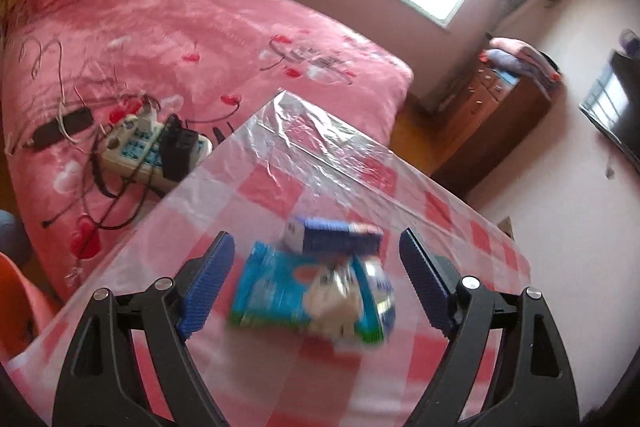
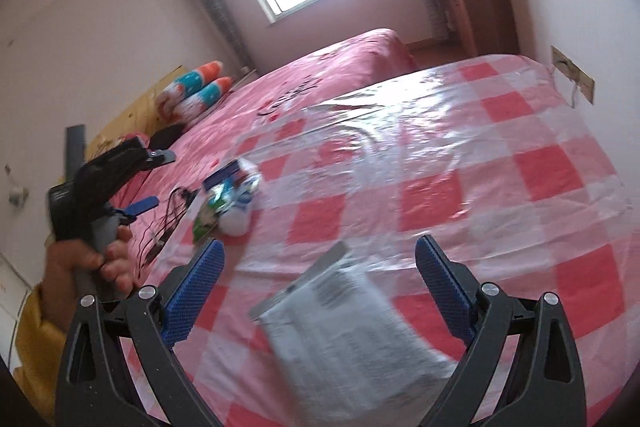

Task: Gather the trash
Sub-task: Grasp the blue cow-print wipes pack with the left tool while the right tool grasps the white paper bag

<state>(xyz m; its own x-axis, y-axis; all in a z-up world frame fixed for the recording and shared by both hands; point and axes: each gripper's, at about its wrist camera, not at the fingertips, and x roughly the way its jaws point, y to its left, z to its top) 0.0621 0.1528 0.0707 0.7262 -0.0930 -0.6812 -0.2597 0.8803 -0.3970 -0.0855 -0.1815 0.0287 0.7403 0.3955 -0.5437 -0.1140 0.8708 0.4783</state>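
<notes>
A small heap of trash lies on the checked table (image 1: 280, 379): a blue-green flat packet (image 1: 272, 295), a dark blue box (image 1: 340, 237) and a crumpled white wrapper (image 1: 340, 295). My left gripper (image 1: 316, 283) is open, its blue pads either side of the heap, just above it. In the right wrist view the same heap (image 2: 228, 199) sits at the table's left edge, with the left gripper (image 2: 136, 205) held in a hand beside it. My right gripper (image 2: 320, 291) is open over a white printed paper bag (image 2: 344, 335), which lies between its fingers.
A bed with a pink cover (image 1: 192, 39) runs along the table's left side, carrying a power strip (image 1: 148, 147) with cables. A wooden cabinet (image 1: 492, 115) stands beyond the table's far end. A plastic sheet covers the tabletop (image 2: 460, 167).
</notes>
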